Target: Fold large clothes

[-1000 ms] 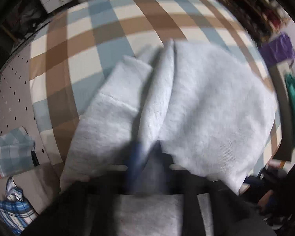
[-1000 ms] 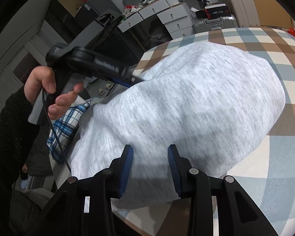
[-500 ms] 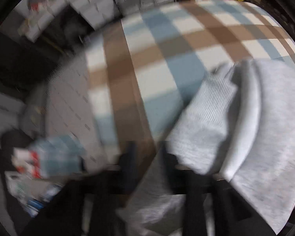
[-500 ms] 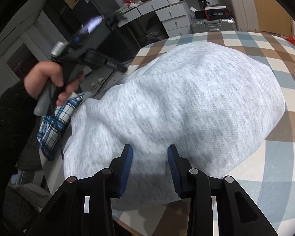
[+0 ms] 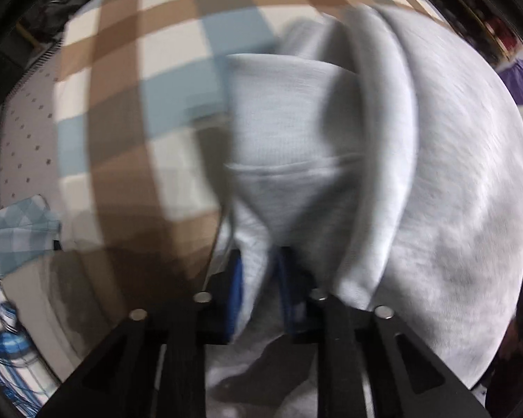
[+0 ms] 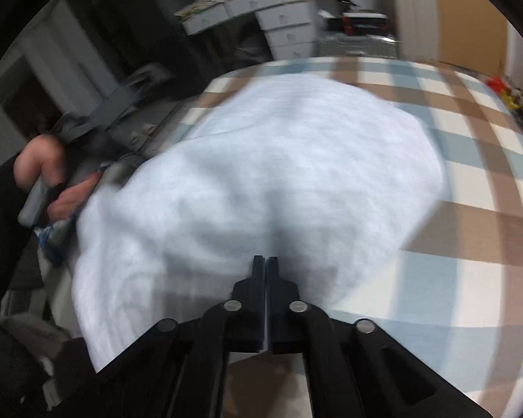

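My left hand-held gripper (image 5: 259,299) points down at the bed, and its jaws are closing with a fold of the grey sweatshirt (image 5: 436,191) standing between the blue pads (image 5: 236,296). The cloth fills the gap and rises out of it in a wedge, so I count it as pinched. Just above that wedge a ribbed cuff or hem (image 5: 282,118) lies flat, with a thick rolled fold running alongside it to the right. The rest of the sweatshirt spreads off to the right in one wide, rumpled mass.

My right hand-held gripper (image 6: 265,264) is fully closed, the two fingers pressed together with nothing that I can make out between them. Its tips sit at the near edge of the sweatshirt (image 6: 279,174), at or just over the cloth; the blur keeps me from saying whether they touch it. From this side the sweatshirt lies heaped on the bed's checked cover (image 6: 470,209) of brown, pale blue and cream squares. At the far left edge of the cloth my other hand (image 6: 45,170) grips the handle of its tool.

Beyond the bed stand white drawers (image 6: 282,24) and a cardboard panel (image 6: 470,17). A blue plaid cloth (image 5: 7,358) lies beside the bed.
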